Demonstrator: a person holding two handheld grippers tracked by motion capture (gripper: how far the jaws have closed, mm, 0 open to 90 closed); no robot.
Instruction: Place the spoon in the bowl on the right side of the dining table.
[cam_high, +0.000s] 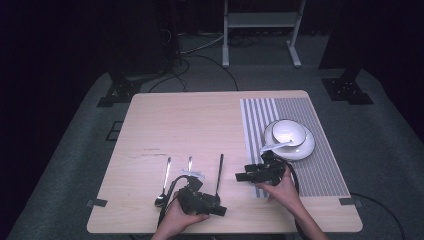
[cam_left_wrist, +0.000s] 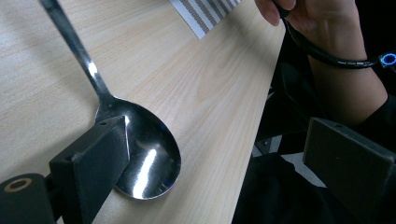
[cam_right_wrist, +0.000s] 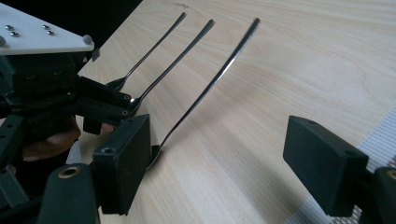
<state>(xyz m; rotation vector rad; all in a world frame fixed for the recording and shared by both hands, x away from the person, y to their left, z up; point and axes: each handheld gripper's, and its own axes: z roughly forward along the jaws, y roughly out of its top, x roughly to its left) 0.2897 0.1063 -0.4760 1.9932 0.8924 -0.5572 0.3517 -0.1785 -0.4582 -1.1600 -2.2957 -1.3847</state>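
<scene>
Three steel spoons lie side by side near the table's front edge: a left spoon (cam_high: 164, 182) (cam_right_wrist: 154, 46), a middle spoon (cam_high: 189, 164) (cam_right_wrist: 182, 46) and a right spoon (cam_high: 220, 172) (cam_right_wrist: 219, 74). My left gripper (cam_high: 217, 207) (cam_left_wrist: 224, 172) points right, low over the table, and is open. One of its jaws stands against the bowl of the right spoon (cam_left_wrist: 144, 163); nothing is held. My right gripper (cam_high: 242, 176) (cam_right_wrist: 224, 172) points left toward the spoons, open and empty. The left gripper (cam_right_wrist: 46, 93) also appears in the right gripper view.
A grey striped placemat (cam_high: 320, 165) (cam_left_wrist: 205, 14) covers the table's right side. On it stands a white saucer (cam_high: 305, 150) with a white cup (cam_high: 288, 132) and a small spoon (cam_high: 275, 146). The table's front edge (cam_left_wrist: 243, 177) runs close to the left gripper.
</scene>
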